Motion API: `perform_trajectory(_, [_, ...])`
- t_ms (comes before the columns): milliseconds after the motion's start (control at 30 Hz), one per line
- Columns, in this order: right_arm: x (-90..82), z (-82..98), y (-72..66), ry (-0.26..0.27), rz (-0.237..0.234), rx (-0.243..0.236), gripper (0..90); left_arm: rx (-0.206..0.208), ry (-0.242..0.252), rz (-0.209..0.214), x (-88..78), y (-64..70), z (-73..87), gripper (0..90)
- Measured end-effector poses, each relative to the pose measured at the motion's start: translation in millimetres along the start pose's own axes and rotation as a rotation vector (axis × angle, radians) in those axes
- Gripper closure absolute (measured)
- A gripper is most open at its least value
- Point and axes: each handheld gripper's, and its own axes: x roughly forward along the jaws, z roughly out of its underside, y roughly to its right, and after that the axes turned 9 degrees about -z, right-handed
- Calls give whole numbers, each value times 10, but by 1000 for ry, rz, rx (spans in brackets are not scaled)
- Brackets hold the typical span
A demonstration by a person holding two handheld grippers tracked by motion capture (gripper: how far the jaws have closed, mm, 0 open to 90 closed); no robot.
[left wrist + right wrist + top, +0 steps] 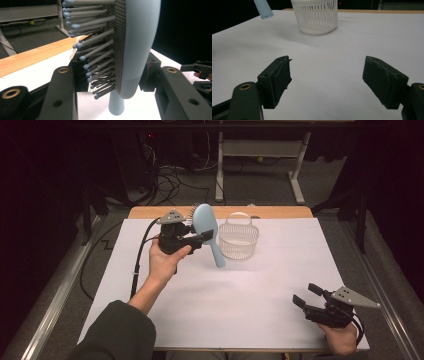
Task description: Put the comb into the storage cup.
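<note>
At five o'clock on the white surface [250,290], our right gripper [306,296] rests, jaws wide apart and empty. At eleven o'clock our left gripper [200,238] clamps the pale-blue hairbrush [207,227] aloft, beside the white basket [239,240]. The left gripper view reveals bristles [100,47]. We see no lettering.

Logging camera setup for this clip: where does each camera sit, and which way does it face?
High view: above the person's side, looking forward and down at the table; both forearms enter from below, left gripper holding the blue hairbrush, right gripper empty.
Left gripper view: rides the left gripper, looking along its fingers clamped on the brush head.
Right gripper view: rides the right gripper, looking across the table at the white basket; its fingers stand open.
Shared: high and right gripper views both show the basket and the brush handle.
</note>
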Motion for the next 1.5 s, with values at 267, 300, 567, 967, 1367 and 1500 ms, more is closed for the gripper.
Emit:
perform_trajectory(267, [0, 2, -1, -1, 1, -1, 229, 3, 7, 1, 45, 11, -102, 529])
perform_trajectory(300, [-1, 2, -2, 0, 0, 0, 229, 2, 8, 1, 51, 14, -116, 529])
perform_trajectory(567, [1, 4, 4, -3, 2, 7, 231, 11, 7, 6, 122, 66, -208, 529])
perform_trajectory(967, [-3, 9, 5, -5, 0, 7, 231, -30, 18, -6, 223, -1, -305, 529])
perform_trajectory(1367, [-10, 13, 12, 0, 0, 13, 231, -52, 19, -16, 310, -53, -398, 529])
perform_trajectory(1500, [-9, 14, 14, 2, -3, 16, 231, -50, 15, -29, 339, -72, -440, 529])
